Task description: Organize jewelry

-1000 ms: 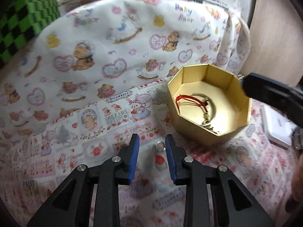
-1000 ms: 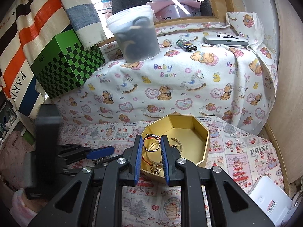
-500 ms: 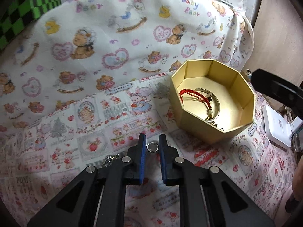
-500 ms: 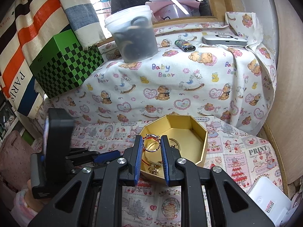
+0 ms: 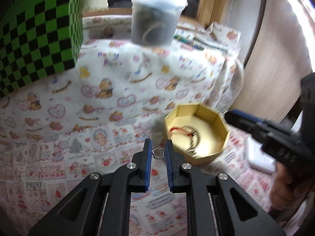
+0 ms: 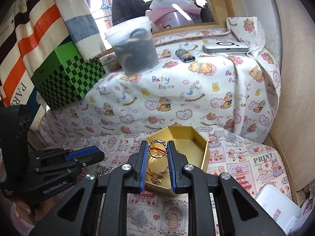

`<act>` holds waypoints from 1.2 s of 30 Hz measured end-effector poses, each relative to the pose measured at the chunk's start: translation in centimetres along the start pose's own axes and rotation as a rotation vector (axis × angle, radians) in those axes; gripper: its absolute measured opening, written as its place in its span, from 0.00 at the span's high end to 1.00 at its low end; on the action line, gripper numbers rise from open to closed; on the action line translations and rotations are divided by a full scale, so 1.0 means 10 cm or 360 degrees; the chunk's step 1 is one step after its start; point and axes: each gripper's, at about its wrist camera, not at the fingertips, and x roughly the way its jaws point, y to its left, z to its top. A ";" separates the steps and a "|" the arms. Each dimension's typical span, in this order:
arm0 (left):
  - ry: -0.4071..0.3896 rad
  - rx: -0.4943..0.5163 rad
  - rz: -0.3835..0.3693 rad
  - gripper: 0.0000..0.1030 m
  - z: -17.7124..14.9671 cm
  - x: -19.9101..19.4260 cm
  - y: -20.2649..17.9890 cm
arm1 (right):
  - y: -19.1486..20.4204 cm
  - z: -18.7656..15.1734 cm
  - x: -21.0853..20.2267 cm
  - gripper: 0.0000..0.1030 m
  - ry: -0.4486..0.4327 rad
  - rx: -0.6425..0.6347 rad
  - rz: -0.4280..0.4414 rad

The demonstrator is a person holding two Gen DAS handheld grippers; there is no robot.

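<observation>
On the printed cloth (image 6: 226, 155) the octagonal box (image 6: 205, 153) sits in front of the cloth-draped ledge (image 6: 196, 90). Inside it lie a corded bracelet (image 5: 180, 130) and what seems to be a bangle (image 5: 194, 135), blurred. On the ledge a plastic tub (image 6: 135, 49) stands, with the checkered box (image 6: 69, 76) to its left and a lighter (image 6: 186, 56) and a flat device (image 6: 226, 48) to its right. A small chain (image 6: 103, 169) lies left of the octagonal box, a flat white case (image 6: 279, 206) well to its right.

— What can't you make out from my left side?
— Motion smear blurs the gold octagonal cardboard box (image 5: 196, 135); its red cord is only streaks.
— And the right?
— My fingers (image 6: 143, 165) hide that box's near wall, and the white flat case (image 6: 279, 212) is cropped.
</observation>
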 end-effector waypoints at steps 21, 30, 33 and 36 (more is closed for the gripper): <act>0.0150 -0.0071 -0.0200 0.88 0.11 0.72 -0.21 | -0.21 -0.02 0.30 0.80 0.0119 0.0085 -0.0089; -0.0079 -0.0083 -0.0064 0.63 0.13 0.34 -0.04 | -0.20 -0.02 0.28 0.67 0.0102 0.0090 -0.0094; -0.0137 -0.0090 0.0009 0.62 0.13 0.14 0.07 | -0.16 -0.01 0.22 0.66 0.0072 0.0083 -0.0067; -0.0205 -0.0051 0.0124 0.57 0.09 -0.06 0.13 | -0.11 -0.01 0.16 0.62 0.0037 0.0064 -0.0054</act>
